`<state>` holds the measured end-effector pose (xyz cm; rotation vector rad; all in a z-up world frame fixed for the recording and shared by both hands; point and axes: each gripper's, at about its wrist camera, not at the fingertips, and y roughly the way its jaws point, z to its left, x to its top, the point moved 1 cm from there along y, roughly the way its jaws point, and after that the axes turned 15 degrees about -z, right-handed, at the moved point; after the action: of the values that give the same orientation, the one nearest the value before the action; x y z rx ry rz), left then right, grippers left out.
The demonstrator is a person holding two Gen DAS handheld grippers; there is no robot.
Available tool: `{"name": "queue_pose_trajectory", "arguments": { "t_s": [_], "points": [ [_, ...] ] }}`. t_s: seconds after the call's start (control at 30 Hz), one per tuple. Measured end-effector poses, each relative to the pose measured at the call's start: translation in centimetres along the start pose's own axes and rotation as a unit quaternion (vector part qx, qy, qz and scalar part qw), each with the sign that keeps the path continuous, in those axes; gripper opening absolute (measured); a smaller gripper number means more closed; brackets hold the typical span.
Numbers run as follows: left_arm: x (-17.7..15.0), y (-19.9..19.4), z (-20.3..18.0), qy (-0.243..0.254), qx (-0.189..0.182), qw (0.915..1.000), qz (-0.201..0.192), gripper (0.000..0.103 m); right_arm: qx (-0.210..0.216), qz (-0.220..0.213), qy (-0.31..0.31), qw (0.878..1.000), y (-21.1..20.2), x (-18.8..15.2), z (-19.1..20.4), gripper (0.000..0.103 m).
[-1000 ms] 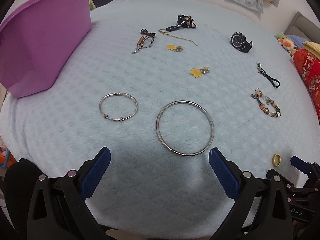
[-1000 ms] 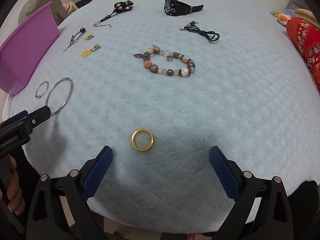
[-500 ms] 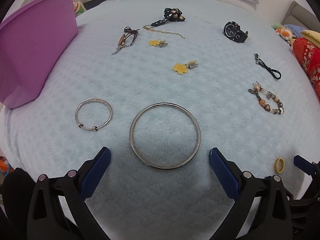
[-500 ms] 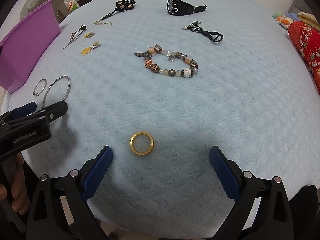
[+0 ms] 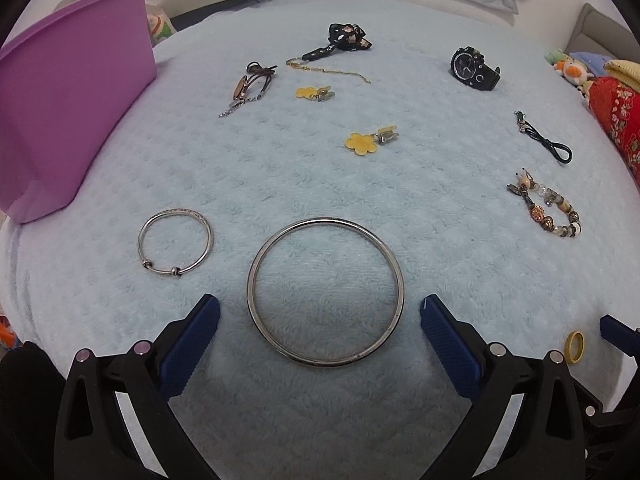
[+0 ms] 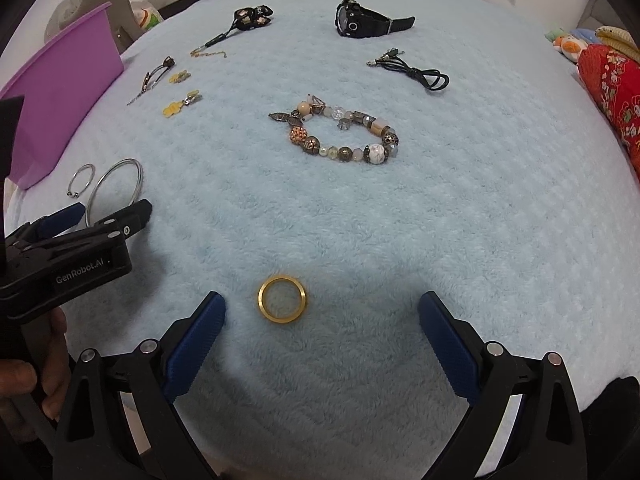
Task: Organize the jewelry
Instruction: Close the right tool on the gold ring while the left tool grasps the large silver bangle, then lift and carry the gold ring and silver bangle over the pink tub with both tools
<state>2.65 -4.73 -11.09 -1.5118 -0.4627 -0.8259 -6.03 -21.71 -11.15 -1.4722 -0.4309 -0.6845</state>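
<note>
- Left gripper (image 5: pixel 320 320) of mine hangs released, blue pads spread wide around the large silver metal bangle (image 5: pixel 325 292) at 6 o'clock; purple plastic tub (image 5: pixel 68 120) at 10.
- Right gripper (image 6: pixel 322 320) likewise gapes empty; small gold ring (image 6: pixel 282 299) lies between its pads, nearer the left one, on the pale blue fleece blanket (image 6: pixel 440 220).

A bed (image 5: pixel 320 184) covered by a pale blue fleece blanket carries the items. On it lie a purple tub (image 5: pixel 68 120), two silver bangles (image 5: pixel 325 292), a beaded bracelet (image 6: pixel 340 134), a gold ring (image 6: pixel 282 299), a black watch (image 5: pixel 474 69) and two yellow flower clips (image 5: pixel 370 141).
</note>
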Motion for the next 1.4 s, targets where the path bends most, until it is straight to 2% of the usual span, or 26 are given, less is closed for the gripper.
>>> {"name": "queue_pose_trajectory", "arguments": {
  "t_s": [0.1, 0.2, 0.27, 0.37, 0.4, 0.47, 0.53, 0.57, 0.67, 0.87, 1.1, 1.4],
  "points": [
    [-0.1, -0.3, -0.2, 0.004, 0.000, 1.0000, -0.005, 0.095, -0.002, -0.002, -0.010, 1.000, -0.1, -0.1, 0.2, 0.092],
    [-0.2, -0.8, -0.4, 0.011, -0.009, 0.9998, -0.011, 0.085, -0.002, -0.001, -0.009, 1.000, -0.2, -0.1, 0.1, 0.088],
    [-0.2, -0.9, -0.6, 0.016, -0.014, 0.9997, -0.013, 0.080, -0.001, -0.003, -0.019, 1.000, -0.3, 0.0, 0.4, 0.080],
    [-0.2, -1.1, -0.7, 0.018, -0.017, 0.9996, -0.014, 0.075, 0.001, -0.004, -0.035, 0.999, -0.6, 0.0, 1.0, 0.073],
    [-0.1, -1.2, -0.7, 0.016, -0.022, 0.9995, -0.014, 0.070, 0.002, -0.005, -0.036, 0.999, -0.6, 0.0, 1.1, 0.071],
    [-0.1, -1.3, -0.8, 0.018, -0.025, 0.9994, -0.014, 0.069, 0.006, -0.007, -0.033, 0.999, -0.8, 0.1, 1.0, 0.059],
    [-0.1, -1.3, -0.7, 0.017, -0.027, 0.9994, -0.015, 0.069, 0.005, -0.009, -0.032, 0.999, -1.1, 0.2, 0.8, 0.036],
    [-0.1, -1.4, -0.7, 0.016, -0.028, 0.9994, -0.015, 0.069, 0.012, -0.010, -0.029, 0.999, -1.2, 0.3, 0.7, 0.030],
    [0.0, -1.6, -0.6, 0.016, -0.030, 0.9993, -0.016, 0.069, 0.013, -0.012, -0.032, 0.999, -1.3, 0.3, 0.8, 0.021],
    [0.2, -2.0, -0.3, 0.011, -0.034, 0.9992, -0.014, 0.069, 0.038, -0.016, 0.008, 0.999, -1.8, 0.5, -0.6, 0.021],
    [0.5, -2.3, 0.1, 0.005, -0.039, 0.9991, -0.015, 0.069, 0.049, -0.019, 0.025, 0.998, -2.3, 0.6, -1.0, 0.021],
    [2.2, -4.9, 0.8, -0.006, -0.049, 0.9975, -0.050, 0.069, 0.061, -0.038, 0.017, 0.997, -3.7, 2.1, -0.1, 0.021]
  ]
}}
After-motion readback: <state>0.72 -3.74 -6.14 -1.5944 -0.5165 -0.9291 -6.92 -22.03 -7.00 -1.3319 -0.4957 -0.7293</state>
